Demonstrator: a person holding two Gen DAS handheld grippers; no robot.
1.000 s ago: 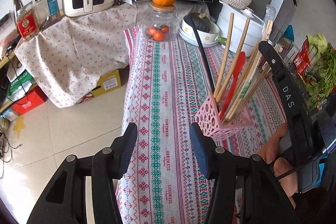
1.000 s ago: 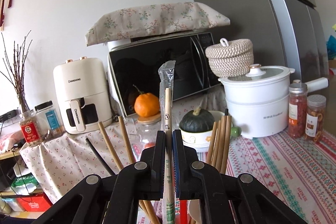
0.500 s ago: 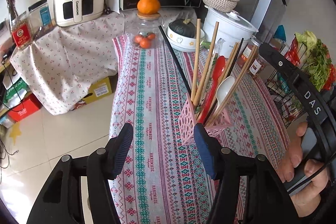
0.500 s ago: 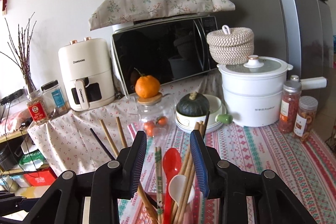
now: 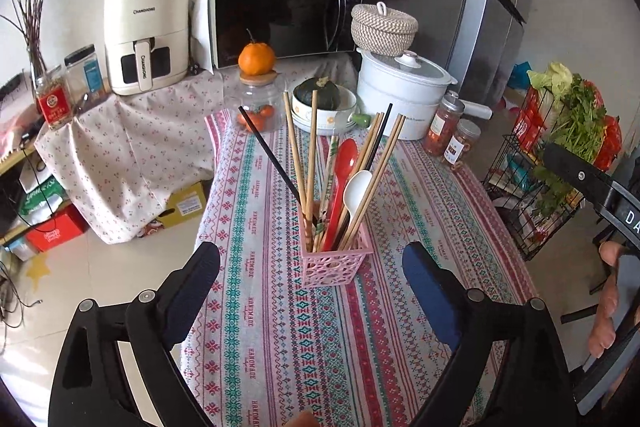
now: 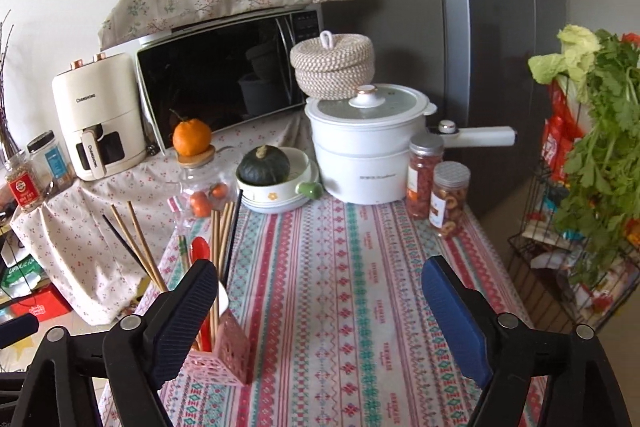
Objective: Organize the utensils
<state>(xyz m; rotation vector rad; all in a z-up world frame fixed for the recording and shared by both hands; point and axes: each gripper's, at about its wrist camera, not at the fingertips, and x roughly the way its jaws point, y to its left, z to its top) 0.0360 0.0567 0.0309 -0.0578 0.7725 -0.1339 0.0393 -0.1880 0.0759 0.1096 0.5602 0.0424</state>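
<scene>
A pink perforated utensil holder (image 5: 335, 265) stands on the patterned tablecloth (image 5: 288, 339). It holds several wooden chopsticks (image 5: 310, 163), a black chopstick (image 5: 269, 157), a red spoon (image 5: 343, 171) and a white spoon (image 5: 357, 189). My left gripper (image 5: 311, 287) is open and empty, just in front of the holder. My right gripper (image 6: 320, 303) is open and empty, to the right of the holder (image 6: 224, 357), which its left finger partly hides. The right gripper's body also shows at the right edge of the left wrist view (image 5: 592, 183).
At the table's far end stand a bowl with a green squash (image 6: 276, 179), a glass jar topped by an orange (image 6: 198, 171), a white pot (image 6: 368, 147) and two snack jars (image 6: 438, 195). A wire rack of greens (image 6: 592, 187) stands to the right. The floor drops off left.
My right gripper let go of the wrapped chopsticks into the holder, opened wide and drew back to the right. My left gripper opened wider and pulled back from the holder.
</scene>
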